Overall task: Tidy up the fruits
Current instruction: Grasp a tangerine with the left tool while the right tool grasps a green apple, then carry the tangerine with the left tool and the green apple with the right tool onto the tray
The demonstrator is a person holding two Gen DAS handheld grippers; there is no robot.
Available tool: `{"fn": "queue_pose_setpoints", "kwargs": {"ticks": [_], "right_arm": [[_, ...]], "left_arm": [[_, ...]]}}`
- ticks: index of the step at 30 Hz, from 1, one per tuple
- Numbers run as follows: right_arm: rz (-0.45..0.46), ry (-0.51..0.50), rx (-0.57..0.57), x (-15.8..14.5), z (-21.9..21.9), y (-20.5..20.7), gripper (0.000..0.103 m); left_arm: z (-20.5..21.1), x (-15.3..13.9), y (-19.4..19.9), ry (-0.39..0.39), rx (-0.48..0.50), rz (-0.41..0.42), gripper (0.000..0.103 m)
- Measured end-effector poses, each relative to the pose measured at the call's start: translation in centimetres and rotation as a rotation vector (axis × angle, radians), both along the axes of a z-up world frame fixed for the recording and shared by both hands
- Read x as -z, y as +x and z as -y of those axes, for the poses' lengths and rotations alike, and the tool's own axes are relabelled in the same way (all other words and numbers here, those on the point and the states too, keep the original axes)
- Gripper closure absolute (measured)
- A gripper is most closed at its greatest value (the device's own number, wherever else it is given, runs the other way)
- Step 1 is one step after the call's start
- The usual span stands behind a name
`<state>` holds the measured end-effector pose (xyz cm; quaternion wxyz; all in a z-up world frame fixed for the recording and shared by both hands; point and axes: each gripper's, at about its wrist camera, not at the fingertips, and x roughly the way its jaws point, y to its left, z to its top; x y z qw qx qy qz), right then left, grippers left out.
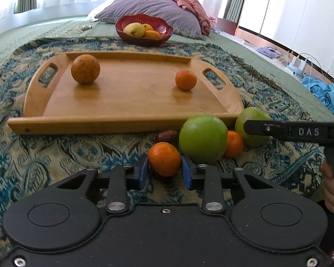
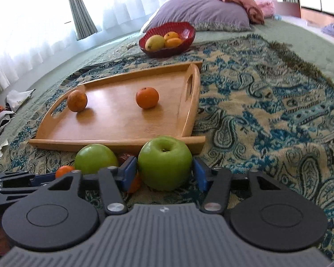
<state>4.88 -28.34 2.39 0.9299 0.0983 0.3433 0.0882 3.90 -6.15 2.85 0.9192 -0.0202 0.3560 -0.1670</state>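
Wooden and pale, the tray (image 1: 131, 98) lay on the patterned blanket (image 1: 55, 155) with a mottled orange (image 1: 85, 68) at its far left and a smaller tangerine (image 1: 185, 79) toward its right handle. Beyond it, a red bowl (image 1: 167, 30) stood against a purple pillow (image 1: 151, 6), holding a yellow fruit (image 1: 134, 29) and some orange ones. Just in front of the tray's near rim sat a cluster of loose fruit. The left gripper (image 1: 164, 170) had its blue pads on either side of a near tangerine (image 1: 164, 158), pressed to its flanks and grasping it where it rested on the blanket. Behind that tangerine sat a green apple (image 1: 203, 138), with another small tangerine (image 1: 233, 143) tucked to its right and a dark reddish fruit (image 1: 167, 135) half hidden to its left against the tray. The right gripper (image 2: 164, 173) bracketed a second green apple (image 2: 164, 162), stem hollow up; its left pad touched the apple's side, though whether the right pad pressed it could not be told. This apple lay on the blanket beside the tray's near right corner, with the other apple just to its left.
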Motion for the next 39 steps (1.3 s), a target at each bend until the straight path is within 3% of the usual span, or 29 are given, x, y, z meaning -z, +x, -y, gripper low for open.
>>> {"fn": "queue_pose_setpoints", "kwargs": {"ticks": [6,17,28,39], "right_arm": [[0.084,-0.032,0.041,-1.6,-0.3,-0.9,0.045],[0.127,-0.052,0.019,-4.0,-1.6,0.9,0.045],[0.146,-0.076,-0.005,-5.6,-4.1,4.7,0.045],[0.121,-0.115,-0.021,-5.0,-6.2,7.9,0.045]], "left_arm": [[-1.2,-1.8,0.7,-0.004,-0.034,0.052,0.074],[-3.2,-4.0,3.9,0.02,-0.071,0.088,0.074],[-3.6,-4.2,7.4,0.028,-0.079,0.085,0.074],[-2.9,-3.3,10.8,0.048,-0.09,0.068,0.074]]}}
